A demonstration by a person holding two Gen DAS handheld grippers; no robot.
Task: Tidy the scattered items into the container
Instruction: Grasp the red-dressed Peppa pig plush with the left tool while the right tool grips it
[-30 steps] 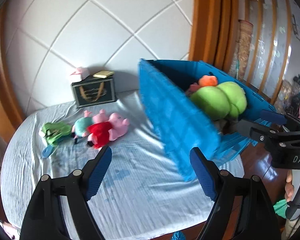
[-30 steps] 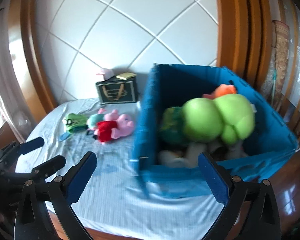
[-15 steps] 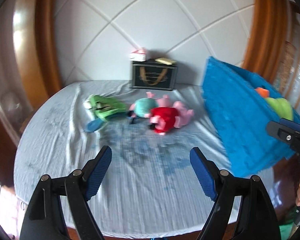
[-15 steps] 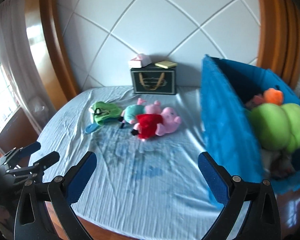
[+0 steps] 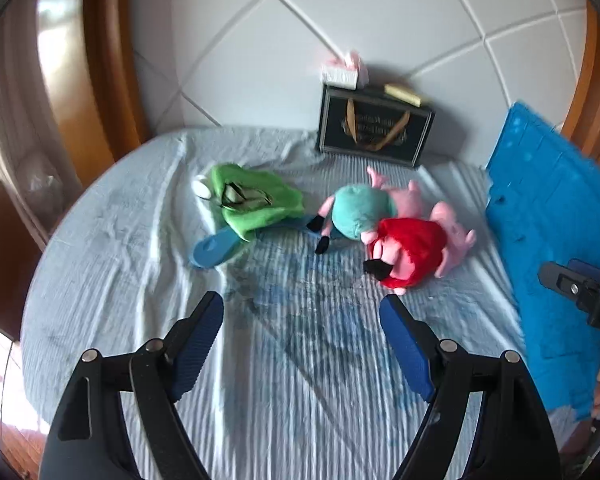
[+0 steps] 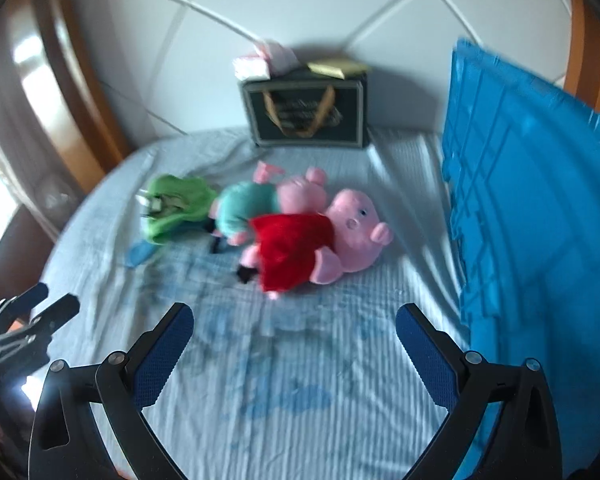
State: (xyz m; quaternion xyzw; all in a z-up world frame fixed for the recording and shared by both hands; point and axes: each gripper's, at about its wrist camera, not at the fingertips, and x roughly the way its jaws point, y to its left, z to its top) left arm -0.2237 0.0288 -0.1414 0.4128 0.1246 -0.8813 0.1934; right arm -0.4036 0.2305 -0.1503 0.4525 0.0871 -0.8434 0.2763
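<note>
Left: red-dressed pink pig plush, teal-dressed pig plush, green frog plush lay on bed | blue plastic crate right | both my tools, left and right, wide, empty.

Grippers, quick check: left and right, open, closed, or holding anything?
Left gripper: open, nothing between its fingers, above the bedsheet.
Right gripper: open, also holding nothing.

bed sheet: three plush toys mid | frog left of two pigs | crate right | box behind
</note>
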